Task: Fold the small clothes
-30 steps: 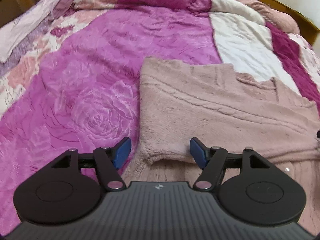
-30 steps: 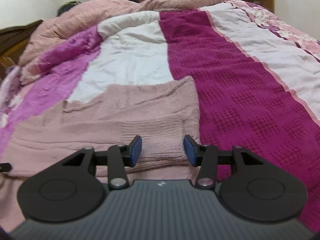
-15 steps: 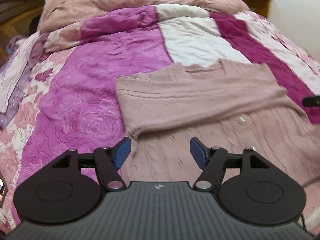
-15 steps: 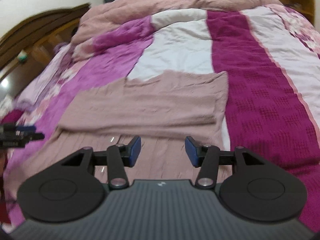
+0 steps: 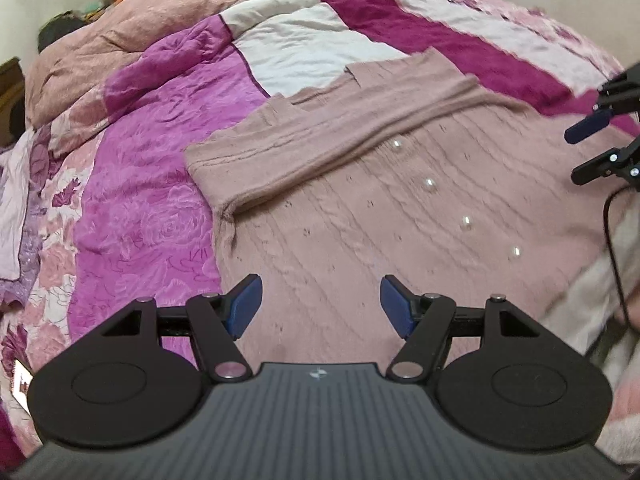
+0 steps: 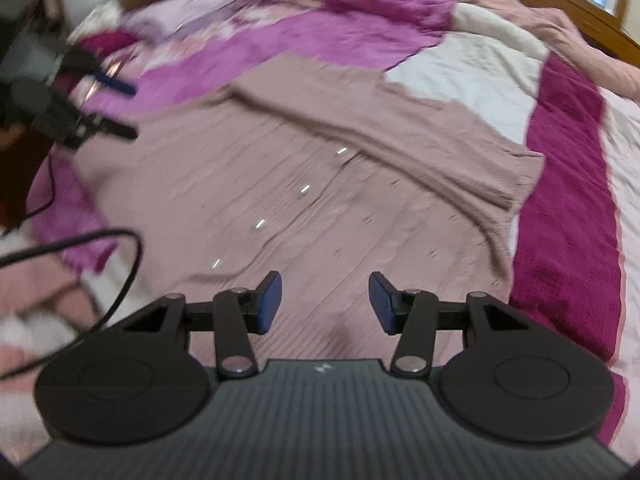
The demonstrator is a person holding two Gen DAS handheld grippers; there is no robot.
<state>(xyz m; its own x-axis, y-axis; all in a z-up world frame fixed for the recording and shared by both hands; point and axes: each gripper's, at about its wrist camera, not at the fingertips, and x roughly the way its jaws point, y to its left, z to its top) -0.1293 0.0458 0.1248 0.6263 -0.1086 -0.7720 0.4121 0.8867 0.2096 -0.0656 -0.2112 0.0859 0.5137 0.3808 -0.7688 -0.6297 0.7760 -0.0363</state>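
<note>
A dusty-pink knit cardigan (image 5: 360, 208) lies flat on the bed, its far part folded over toward me as a band (image 5: 320, 136), with a row of pearl buttons (image 5: 430, 184) down the front. It also shows in the right wrist view (image 6: 320, 200). My left gripper (image 5: 320, 304) is open and empty above the cardigan's near left part. My right gripper (image 6: 324, 300) is open and empty above its near right part. Each gripper shows at the edge of the other's view: the right one (image 5: 600, 140), the left one (image 6: 100, 108).
The bed is covered by a patchwork quilt of magenta (image 5: 152, 216), white (image 5: 304, 52) and dark crimson (image 6: 568, 216) panels. A bunched pink duvet (image 5: 160, 20) lies at the far end. A black cable (image 6: 120, 272) hangs at the left. A wooden bed frame (image 6: 580, 8) runs behind.
Both grippers have pulled back toward the cardigan's near end and turned, so more of the buttoned front now shows. Both stayed open and empty.
</note>
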